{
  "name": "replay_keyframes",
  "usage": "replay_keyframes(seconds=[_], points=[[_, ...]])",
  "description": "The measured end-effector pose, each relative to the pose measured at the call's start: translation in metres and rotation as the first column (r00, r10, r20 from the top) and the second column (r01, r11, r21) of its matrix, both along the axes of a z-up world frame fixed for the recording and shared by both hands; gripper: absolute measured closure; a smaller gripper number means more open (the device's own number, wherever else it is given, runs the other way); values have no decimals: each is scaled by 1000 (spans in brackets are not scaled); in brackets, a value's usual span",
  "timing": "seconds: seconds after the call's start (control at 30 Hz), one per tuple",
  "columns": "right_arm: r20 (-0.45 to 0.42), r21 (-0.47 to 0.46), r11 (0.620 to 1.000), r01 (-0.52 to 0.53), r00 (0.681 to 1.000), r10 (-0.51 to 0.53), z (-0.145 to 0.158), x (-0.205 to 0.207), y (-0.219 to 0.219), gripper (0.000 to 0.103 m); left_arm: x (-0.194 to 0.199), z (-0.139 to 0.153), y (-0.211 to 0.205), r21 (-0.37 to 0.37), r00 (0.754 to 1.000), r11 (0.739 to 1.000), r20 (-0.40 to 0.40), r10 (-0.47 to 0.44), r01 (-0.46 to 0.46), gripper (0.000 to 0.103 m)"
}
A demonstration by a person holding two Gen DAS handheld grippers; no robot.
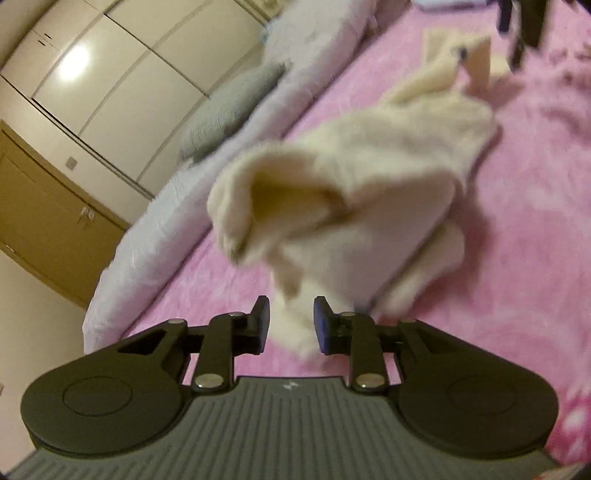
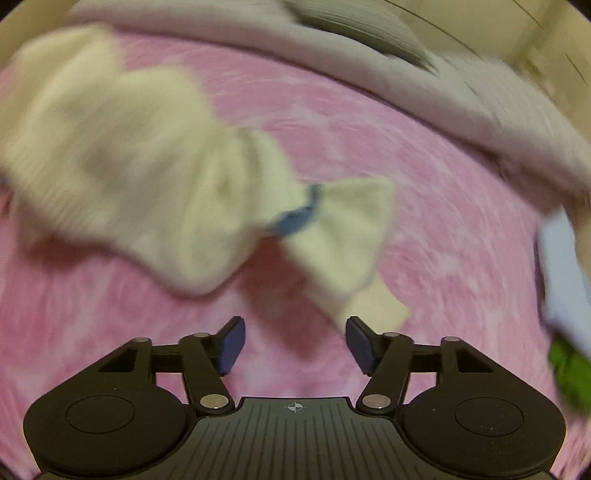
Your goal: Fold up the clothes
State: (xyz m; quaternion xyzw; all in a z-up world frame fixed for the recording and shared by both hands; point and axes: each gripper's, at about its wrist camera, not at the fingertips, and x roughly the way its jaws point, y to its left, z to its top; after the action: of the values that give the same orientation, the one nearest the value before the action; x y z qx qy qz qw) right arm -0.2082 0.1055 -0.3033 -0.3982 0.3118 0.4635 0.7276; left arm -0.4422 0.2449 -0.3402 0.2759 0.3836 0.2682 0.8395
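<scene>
A cream fleecy garment [image 1: 369, 184] lies bunched on the pink blanket [image 1: 517, 258], blurred in both views. One hanging fold of it drops between the jaws of my left gripper [image 1: 291, 323]. The jaws stand a little apart, and the pads do not visibly press on the cloth. In the right wrist view the garment [image 2: 110, 155] spreads to the upper left, with a blue patch [image 2: 295, 218] at a pinched part. A sleeve [image 2: 351, 236] runs down to just above the right fingertip [image 2: 360, 332]. My right gripper [image 2: 295, 341] is open over bare blanket, nothing between its fingers.
A pale lilac quilt roll [image 1: 155, 236] and a grey pillow [image 1: 229, 110] border the blanket's far side. Behind them are cream wardrobe doors [image 1: 110, 74] and a wooden door [image 1: 48, 221]. Dark shapes [image 1: 521, 26] stand at the top right. Pale blue [image 2: 561, 266] and green [image 2: 570, 373] items sit at the right edge.
</scene>
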Motion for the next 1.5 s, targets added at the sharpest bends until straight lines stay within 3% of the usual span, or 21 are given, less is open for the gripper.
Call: replay_keyframes(seconds=[0.17,0.27,0.4,0.57,0.7,0.87,1.0,1.07,1.1,1.13,1.17,1.23,1.33,1.4,1.43,1.47,1.5], points=[[119,-15,971,-237,964,237,-28,-51,1,41,22,16,25,24,996,1000,85,8,-10,73],[180,-21,946,-324,929,323,-46,-62,14,41,28,14,27,18,996,998,73,-55,53,72],[202,-36,933,-358,912,358,-72,-56,36,41,32,11,38,-50,996,998,87,-28,32,72],[261,-92,903,-419,865,428,-102,-55,56,41,24,15,43,-55,995,998,96,1,4,72],[254,-65,934,-352,899,357,-99,-44,62,41,16,22,51,-55,996,998,94,3,2,72],[261,-75,930,-359,894,366,-100,-41,61,41,26,11,78,-156,997,988,81,3,9,72],[278,-55,926,-374,885,374,-105,-41,65,41,32,18,112,-377,984,926,152,95,-31,74],[276,-39,929,-368,890,364,-106,-41,68,42,30,19,128,-496,974,867,172,148,-44,75],[273,-26,933,-360,895,353,-105,-41,68,42,27,20,134,-548,968,835,183,170,-43,81],[260,-10,939,-344,906,335,-103,-40,68,50,23,22,141,-606,962,795,197,191,-34,84],[247,1,946,-323,917,313,-100,-37,68,65,20,25,145,-650,955,760,213,208,-21,86],[227,23,959,-283,936,271,-94,-32,67,73,11,30,154,-725,939,688,243,244,8,86],[212,50,971,-236,952,220,-84,-28,62,74,7,29,162,-783,921,622,247,302,7,76],[206,43,967,-249,950,236,-82,-26,63,73,6,23,164,-791,909,612,258,327,4,72],[223,31,963,-267,941,254,-85,-28,64,72,6,20,165,-796,903,605,267,337,10,75],[241,19,958,-285,932,272,-88,-30,64,72,4,18,166,-807,895,590,285,344,30,84],[258,6,953,-303,921,291,-91,-32,65,72,2,19,165,-813,884,580,307,352,51,100]])
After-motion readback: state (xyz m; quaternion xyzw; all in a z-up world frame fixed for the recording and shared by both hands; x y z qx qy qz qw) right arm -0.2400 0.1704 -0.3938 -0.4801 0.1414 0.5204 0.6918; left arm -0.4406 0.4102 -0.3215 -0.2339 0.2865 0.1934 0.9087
